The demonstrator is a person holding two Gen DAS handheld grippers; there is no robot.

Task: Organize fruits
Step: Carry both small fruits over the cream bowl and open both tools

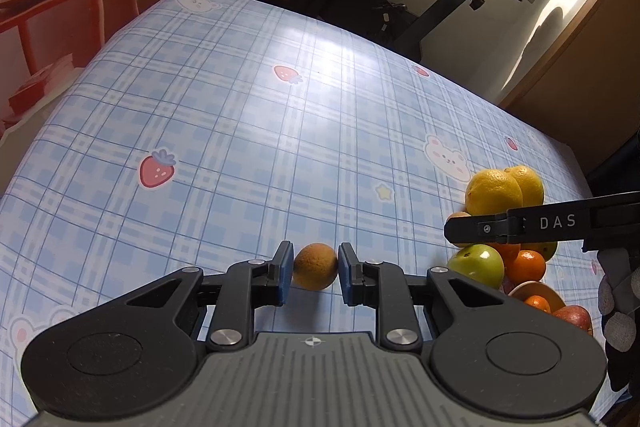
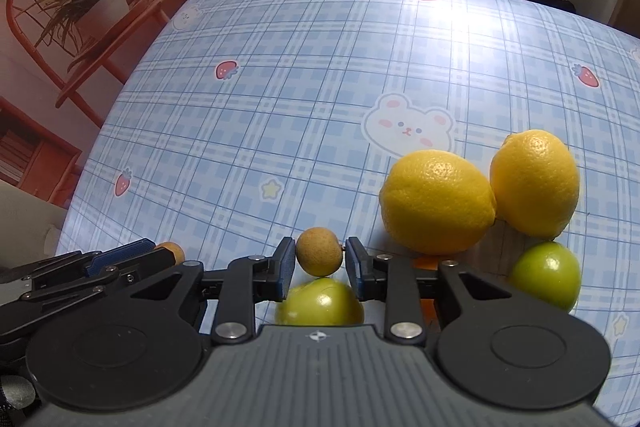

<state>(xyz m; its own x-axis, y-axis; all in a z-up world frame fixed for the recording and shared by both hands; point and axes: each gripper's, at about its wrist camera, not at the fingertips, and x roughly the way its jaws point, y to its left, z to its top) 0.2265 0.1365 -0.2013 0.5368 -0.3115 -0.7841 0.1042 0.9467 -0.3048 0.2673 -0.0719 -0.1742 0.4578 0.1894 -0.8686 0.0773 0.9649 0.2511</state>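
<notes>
A small tan-orange round fruit (image 1: 315,266) sits between the blue pads of the left claw (image 1: 315,273), which is narrow and clamped on it, just above the blue plaid table (image 1: 248,115). From that fruit, at about three o'clock in the left wrist view, lies the fruit pile: two lemons (image 1: 494,191) at its far edge, a green apple (image 1: 478,264) nearest, tangerines (image 1: 530,267) behind it, and a red apple (image 1: 574,317) at the lower right beside a small bowl (image 1: 534,290) holding another tangerine.

In the right wrist view, a second small tan fruit (image 2: 319,251) stands between the pads of the right claw (image 2: 319,263), which is narrow; the left pad touches it, while a sliver of gap shows at the right pad. A green apple (image 2: 320,303) lies directly beneath at six o'clock, and another green apple (image 2: 546,275) at three o'clock.
</notes>
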